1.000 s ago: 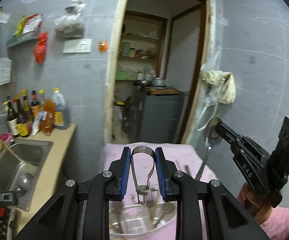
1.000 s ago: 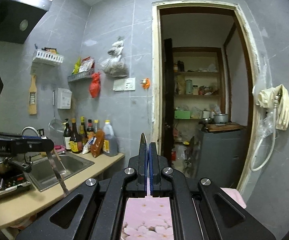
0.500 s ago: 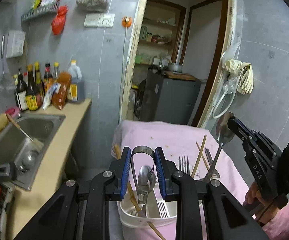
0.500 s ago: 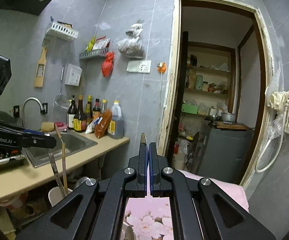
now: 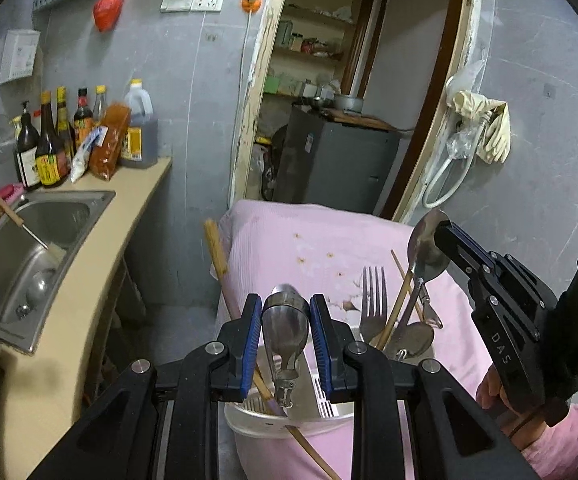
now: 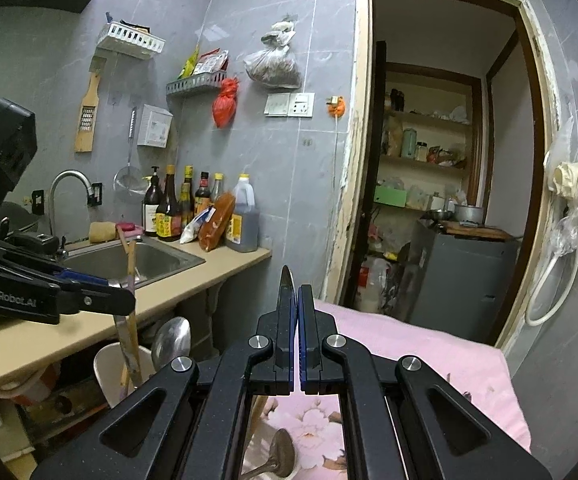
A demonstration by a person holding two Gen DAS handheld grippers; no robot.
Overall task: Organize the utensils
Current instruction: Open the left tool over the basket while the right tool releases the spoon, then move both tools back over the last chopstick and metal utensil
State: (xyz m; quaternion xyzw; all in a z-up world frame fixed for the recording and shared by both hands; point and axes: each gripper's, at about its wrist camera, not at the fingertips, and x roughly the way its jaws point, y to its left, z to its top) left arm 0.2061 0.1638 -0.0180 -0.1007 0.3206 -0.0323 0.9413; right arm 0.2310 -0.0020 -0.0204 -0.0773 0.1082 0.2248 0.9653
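Kitchen, pink-cloth table point(image 5: 289, 240): L gripper point(image 5: 285, 320) clamps tongs point(image 5: 285, 332) together over white caddy point(image 5: 289, 420); R gripper point(image 6: 294, 320) pinches spoon point(image 5: 425, 252); next lower both in

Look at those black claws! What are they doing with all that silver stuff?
A person is tidying cutlery with a gripper in each hand. The left gripper is clamped on a shiny metal utensil just above the white holder. The right gripper pinches a spoon by its bowl, handle pointing down toward the holder. A fork and chopsticks already stand inside.
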